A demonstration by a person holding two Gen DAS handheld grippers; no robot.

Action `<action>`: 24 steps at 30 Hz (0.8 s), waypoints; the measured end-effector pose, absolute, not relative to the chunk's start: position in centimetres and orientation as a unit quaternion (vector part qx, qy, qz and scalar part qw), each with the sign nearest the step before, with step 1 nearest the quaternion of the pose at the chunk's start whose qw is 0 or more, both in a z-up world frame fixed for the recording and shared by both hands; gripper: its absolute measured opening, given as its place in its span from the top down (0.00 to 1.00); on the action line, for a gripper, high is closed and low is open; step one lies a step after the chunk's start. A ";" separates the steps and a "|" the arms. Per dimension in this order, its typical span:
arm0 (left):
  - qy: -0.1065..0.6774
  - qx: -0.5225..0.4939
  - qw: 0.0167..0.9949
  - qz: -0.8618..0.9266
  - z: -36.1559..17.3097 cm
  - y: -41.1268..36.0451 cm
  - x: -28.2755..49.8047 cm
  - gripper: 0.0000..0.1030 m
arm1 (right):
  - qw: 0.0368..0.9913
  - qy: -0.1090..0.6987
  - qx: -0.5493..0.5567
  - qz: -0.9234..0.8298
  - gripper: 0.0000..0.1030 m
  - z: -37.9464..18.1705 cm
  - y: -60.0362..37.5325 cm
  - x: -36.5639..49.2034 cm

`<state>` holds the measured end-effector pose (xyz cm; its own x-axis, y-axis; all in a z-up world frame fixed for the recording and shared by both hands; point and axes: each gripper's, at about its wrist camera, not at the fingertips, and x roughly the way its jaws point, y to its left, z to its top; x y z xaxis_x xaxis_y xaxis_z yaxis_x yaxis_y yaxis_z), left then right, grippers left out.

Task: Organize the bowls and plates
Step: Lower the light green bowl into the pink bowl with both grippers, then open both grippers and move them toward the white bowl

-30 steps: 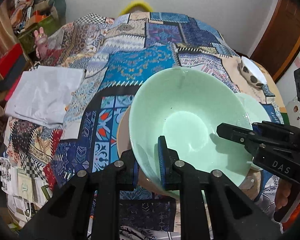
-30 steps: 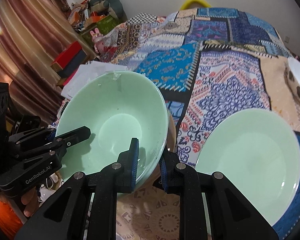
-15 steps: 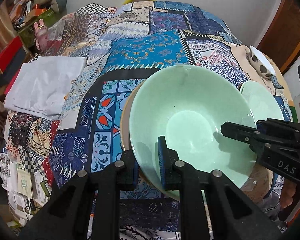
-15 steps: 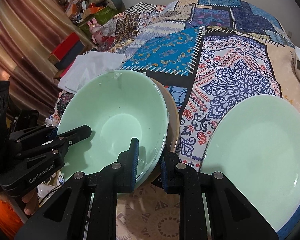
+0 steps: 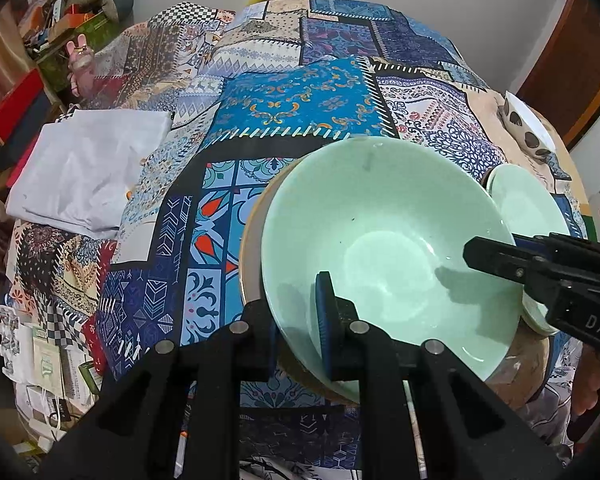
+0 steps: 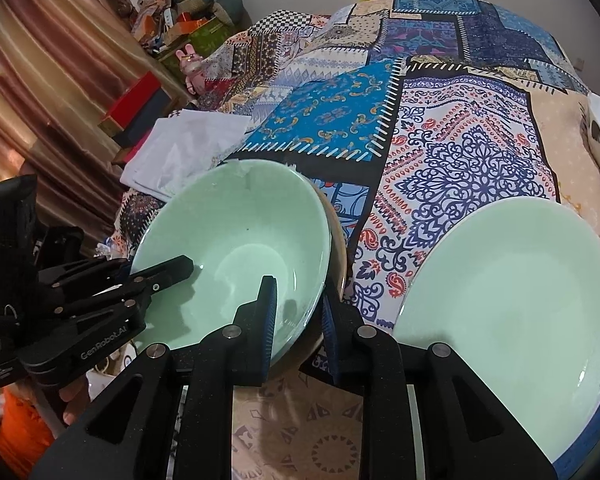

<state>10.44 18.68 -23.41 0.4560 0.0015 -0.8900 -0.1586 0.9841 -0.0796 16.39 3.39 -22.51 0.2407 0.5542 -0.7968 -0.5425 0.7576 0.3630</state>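
Note:
A pale green bowl (image 5: 388, 240) sits nested in a tan bowl (image 5: 250, 236) on the patchwork cloth. My left gripper (image 5: 298, 320) is shut on the green bowl's near rim, one finger inside and one outside. My right gripper (image 6: 300, 316) is shut on the opposite rim of the green bowl (image 6: 236, 248); it shows in the left wrist view (image 5: 512, 264) too. A pale green plate (image 6: 508, 304) lies flat to the right, and shows in the left wrist view (image 5: 528, 208). A white spotted bowl (image 5: 528, 128) stands at the far right.
A folded white cloth (image 5: 88, 168) lies at the table's left edge. Papers (image 5: 40, 356) hang at the near left. Boxes and clutter (image 6: 140, 108) stand beyond the table's left side. A brown door (image 5: 572, 68) is at the far right.
Both grippers have moved down and forward with the green bowl, which now sits lower in the tan bowl. Both grips are unchanged.

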 end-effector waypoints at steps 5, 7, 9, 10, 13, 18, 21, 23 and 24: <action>0.527 -0.056 0.846 0.051 -23.7 17.9 10.6 0.84 | 0.795 0.503 -0.004 0.339 0.79 -22.1 3.0 16.3; 0.527 -0.055 0.847 0.052 -23.8 17.8 10.7 0.84 | 0.795 0.501 -0.001 0.342 0.79 -22.1 2.6 16.3; 0.525 -0.050 0.848 0.054 -23.7 17.6 10.7 0.83 | 0.798 0.497 0.003 0.341 0.79 -21.9 2.3 16.4; 0.524 -0.046 0.849 0.055 -23.6 17.5 10.7 0.82 | 0.797 0.496 0.003 0.343 0.79 -21.9 2.2 16.4; 0.524 -0.042 0.849 0.057 -23.3 17.3 10.7 0.82 | 0.798 0.494 -0.003 0.346 0.79 -21.7 2.4 16.2; 0.530 -0.050 0.844 0.056 -22.8 17.4 10.7 0.76 | 0.805 0.486 -0.016 0.340 0.79 -21.4 1.9 16.0; 0.527 -0.057 0.846 0.061 -22.2 17.6 10.6 0.69 | 0.809 0.481 -0.020 0.339 0.75 -21.0 1.3 15.9; 0.520 -0.058 0.850 0.066 -21.5 17.6 10.4 0.62 | 0.813 0.475 -0.023 0.334 0.72 -20.6 0.8 16.1; 0.513 -0.058 0.854 0.069 -21.0 17.7 10.3 0.58 | 0.817 0.471 -0.025 0.332 0.72 -20.3 0.4 16.1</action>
<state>10.28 17.69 -21.01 0.4642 0.0587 -0.8838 -0.1777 0.9837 -0.0279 16.09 0.42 -20.34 0.3354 0.5185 -0.7865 -0.5654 0.7786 0.2722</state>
